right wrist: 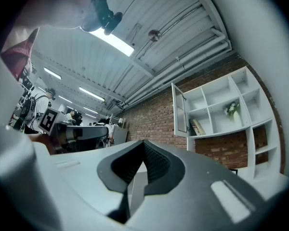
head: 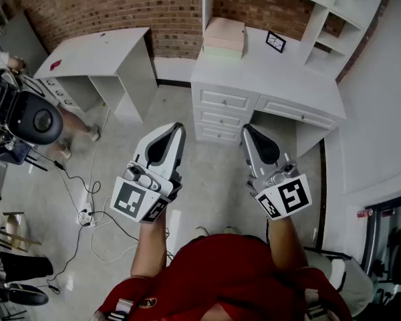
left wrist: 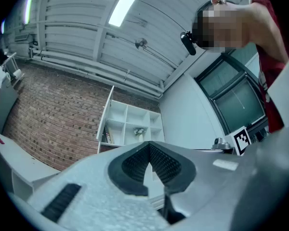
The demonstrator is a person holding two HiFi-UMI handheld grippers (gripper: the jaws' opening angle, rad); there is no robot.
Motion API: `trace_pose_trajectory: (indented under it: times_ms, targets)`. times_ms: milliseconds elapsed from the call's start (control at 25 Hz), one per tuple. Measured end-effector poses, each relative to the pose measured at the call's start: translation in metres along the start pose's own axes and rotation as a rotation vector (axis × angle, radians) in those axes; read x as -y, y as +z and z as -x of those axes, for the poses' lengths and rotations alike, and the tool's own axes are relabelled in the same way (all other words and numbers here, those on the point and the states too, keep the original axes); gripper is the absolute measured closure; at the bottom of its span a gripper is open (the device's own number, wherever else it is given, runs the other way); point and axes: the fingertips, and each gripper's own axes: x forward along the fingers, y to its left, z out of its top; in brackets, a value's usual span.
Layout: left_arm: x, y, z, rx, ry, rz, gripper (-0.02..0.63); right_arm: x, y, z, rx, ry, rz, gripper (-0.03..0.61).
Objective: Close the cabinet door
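plainly left tool (left wrist: 151, 172) and right tool (right wrist: 142, 171) pinch ribbed pads (left wrist: 169, 164) together, white cabinet door (right wrist: 179, 110) ajar

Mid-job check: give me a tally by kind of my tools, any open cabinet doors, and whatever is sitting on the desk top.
Tools: 2, left tool and right tool, both shut
Cabinet door, standing open: 1
Stack of boxes on the desk: 1
Picture frame on the desk: 1
Total: 5
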Motion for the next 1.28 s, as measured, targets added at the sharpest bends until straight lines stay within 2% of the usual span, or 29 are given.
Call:
trace_pose_trajectory:
  times_ms: [240,400,680,960,1280]
  targets:
    - [-0.013,-0.002,0.014,0.01,-0.01,0.027,0.611,-0.008,-0.001,-0.003,0.014,-0.035,-0.047,0.565]
    - [-0.019,-0.001,0.012,0.057,-0.025,0.086,0.611,-0.01,-0.006,-0.004,0.002,-0.039,-0.038,0.565]
    - [-0.051,-0.02,-0.006,0.012,-0.011,0.077,0.611,0.007,-0.014,-0.025,0.003,-0.028,-0.044,0.565]
    - [-0.086,-0.038,-0.067,-0.017,-0.017,0.035,0.611,0.069,-0.034,-0.072,0.049,-0.009,-0.062,0.565]
    - [-0.148,-0.062,-0.181,-0.056,0.016,-0.034,0.611,0.18,-0.052,-0.149,0.096,0.021,-0.062,0.565]
